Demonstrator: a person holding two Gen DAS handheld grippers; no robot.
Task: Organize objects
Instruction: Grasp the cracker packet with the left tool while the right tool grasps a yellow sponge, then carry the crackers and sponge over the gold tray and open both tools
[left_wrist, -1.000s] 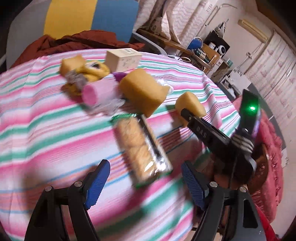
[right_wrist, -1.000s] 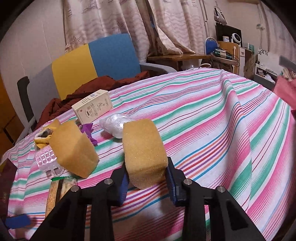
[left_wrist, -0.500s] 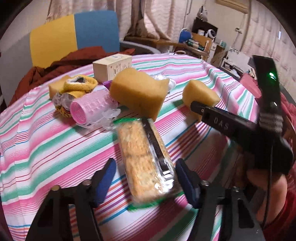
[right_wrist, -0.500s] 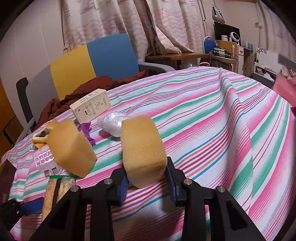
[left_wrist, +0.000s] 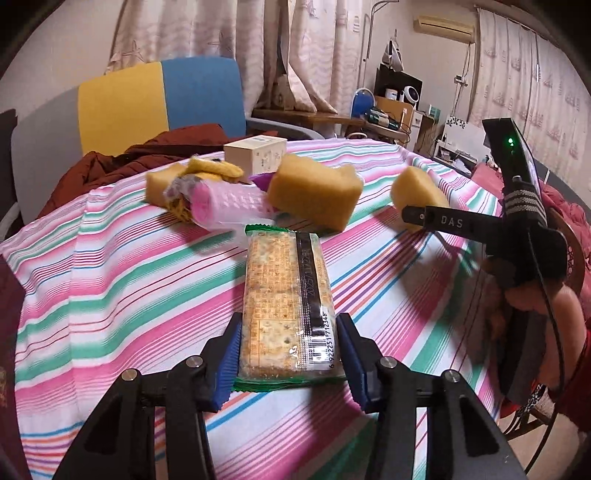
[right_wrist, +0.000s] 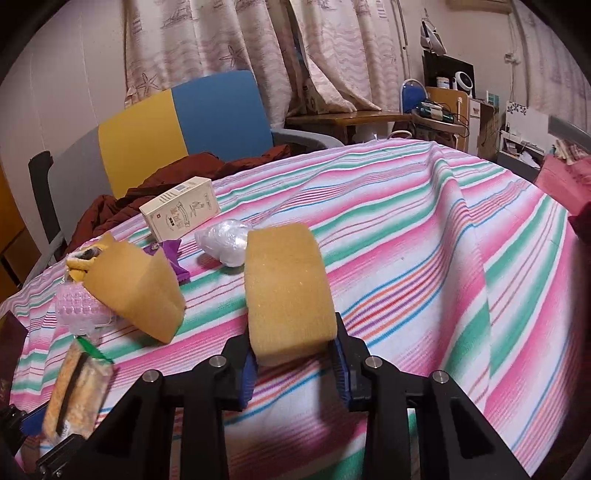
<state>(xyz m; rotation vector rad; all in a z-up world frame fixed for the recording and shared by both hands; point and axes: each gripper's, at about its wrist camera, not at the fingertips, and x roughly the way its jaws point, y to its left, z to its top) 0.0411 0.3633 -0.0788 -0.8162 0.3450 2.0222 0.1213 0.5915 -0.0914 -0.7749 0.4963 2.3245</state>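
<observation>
A cracker packet (left_wrist: 284, 295) in clear wrap with green ends lies lengthwise on the striped tablecloth (left_wrist: 110, 295). My left gripper (left_wrist: 288, 354) is closing on its near end, and both blue pads touch its sides. The same packet (right_wrist: 75, 391) shows at lower left in the right wrist view. My right gripper (right_wrist: 293, 365) is shut on a yellow sponge (right_wrist: 286, 288), held just above the cloth. From the left wrist view that sponge (left_wrist: 413, 188) sits at the right, a hand gripping the tool behind it.
Beyond the packet lie a bigger yellow sponge (left_wrist: 314, 192), a pink hair roller (left_wrist: 229, 201), a yellow sock (left_wrist: 214, 168), a cream box (left_wrist: 255, 153) and a crumpled plastic wad (right_wrist: 225, 242). A blue-and-yellow chair (left_wrist: 162, 99) with a brown garment (left_wrist: 122, 162) stands behind the table.
My left gripper rolled level, slid forward along the cracker packet and narrowed its jaws until the pads met its sides. The right gripper kept still with its sponge.
</observation>
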